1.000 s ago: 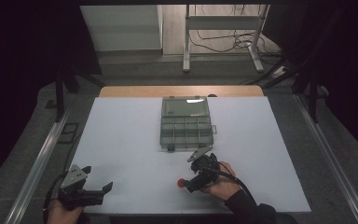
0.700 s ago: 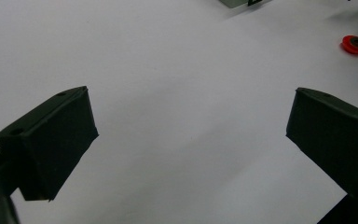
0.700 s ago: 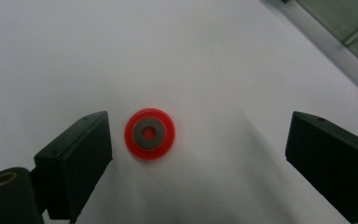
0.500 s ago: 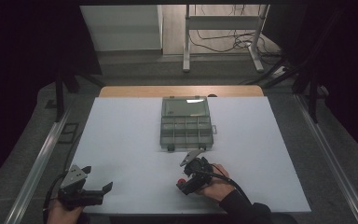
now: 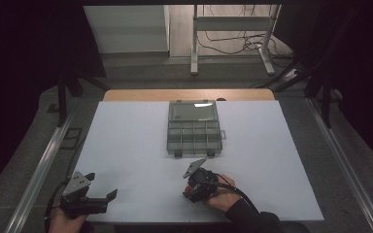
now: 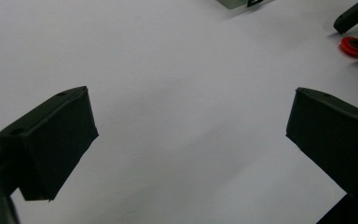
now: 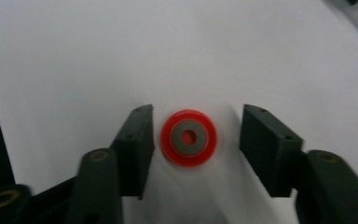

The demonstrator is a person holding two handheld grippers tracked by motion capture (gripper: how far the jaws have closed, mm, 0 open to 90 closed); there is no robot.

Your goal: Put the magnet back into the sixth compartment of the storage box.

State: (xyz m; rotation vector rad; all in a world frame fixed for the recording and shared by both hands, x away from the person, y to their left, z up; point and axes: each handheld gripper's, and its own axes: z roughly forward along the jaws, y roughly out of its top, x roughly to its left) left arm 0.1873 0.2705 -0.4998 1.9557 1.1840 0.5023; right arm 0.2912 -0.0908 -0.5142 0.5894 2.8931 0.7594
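Observation:
A small red ring with a grey centre (image 7: 189, 138) lies flat on the white table (image 5: 126, 145), between the jaws of my right gripper (image 7: 198, 114). The jaws have just been closing around it: the left pad is almost at the ring's edge, while a gap remains at the right pad. In the high view my right gripper (image 5: 188, 194) points down at the ring (image 5: 186, 196) near the front middle of the table. My left gripper (image 5: 103, 185) rests at the front left, its jaws wide open (image 6: 191, 98) over bare table. The ring (image 6: 352, 45) also appears far off there.
A clear compartment box (image 5: 194, 130) with its lid open stands at the middle of the table, just beyond my right gripper. Metal rails run along both sides of the table. A wooden strip edges its far side.
My right gripper shifted slightly left and lowered over the red ring, and its jaws narrowed around it. The left gripper stayed where it was.

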